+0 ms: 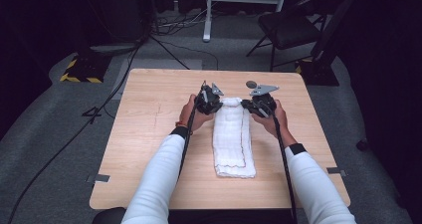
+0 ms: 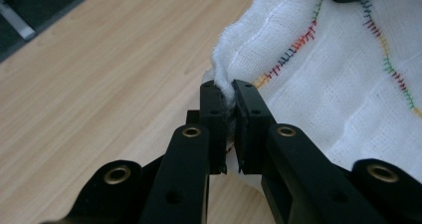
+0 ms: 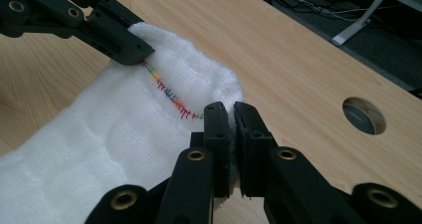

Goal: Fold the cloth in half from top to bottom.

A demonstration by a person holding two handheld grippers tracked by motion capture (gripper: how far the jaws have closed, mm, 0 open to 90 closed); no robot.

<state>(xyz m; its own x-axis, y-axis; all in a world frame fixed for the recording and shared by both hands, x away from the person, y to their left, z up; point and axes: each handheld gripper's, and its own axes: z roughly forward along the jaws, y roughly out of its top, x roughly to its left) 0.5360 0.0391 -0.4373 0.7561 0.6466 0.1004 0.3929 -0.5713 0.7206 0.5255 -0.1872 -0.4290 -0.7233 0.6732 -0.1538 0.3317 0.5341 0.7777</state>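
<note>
the white woven cotton cloth with a multicolour stitched border (image 1: 233, 139) lies folded into a long strip near the middle of the pale wooden table (image 1: 149, 134). its long axis runs from the edge by me straight away toward the far edge. the near end rests flat on the wood, while the far end is lifted a little and bunched between my 2 grippers.

in the left gripper view i see the left gripper (image 2: 226, 92) clamped on the far left corner of the cloth, a thin ridge of fabric squeezed between the 2 black jaws. in the right gripper view the right gripper (image 3: 232, 109) is likewise closed on the far right corner, with cloth pinched between its jaws and the rainbow stitching (image 3: 171, 99) running away from it toward the other gripper.

so the grippers (image 1: 209, 102) (image 1: 259, 104) hold the same short edge at the far end, 1 on each side of the strip, facing each other, and the whole length of the cloth trails from them back toward me. neither hand is nearer; they sit level across the strip. i judge the next move is a fold along that long axis, carrying the far edge toward the near end, and both corners need to travel together so the strip stays square.

a round hole in the table top (image 3: 364, 115) lies just beyond the right gripper.
</note>
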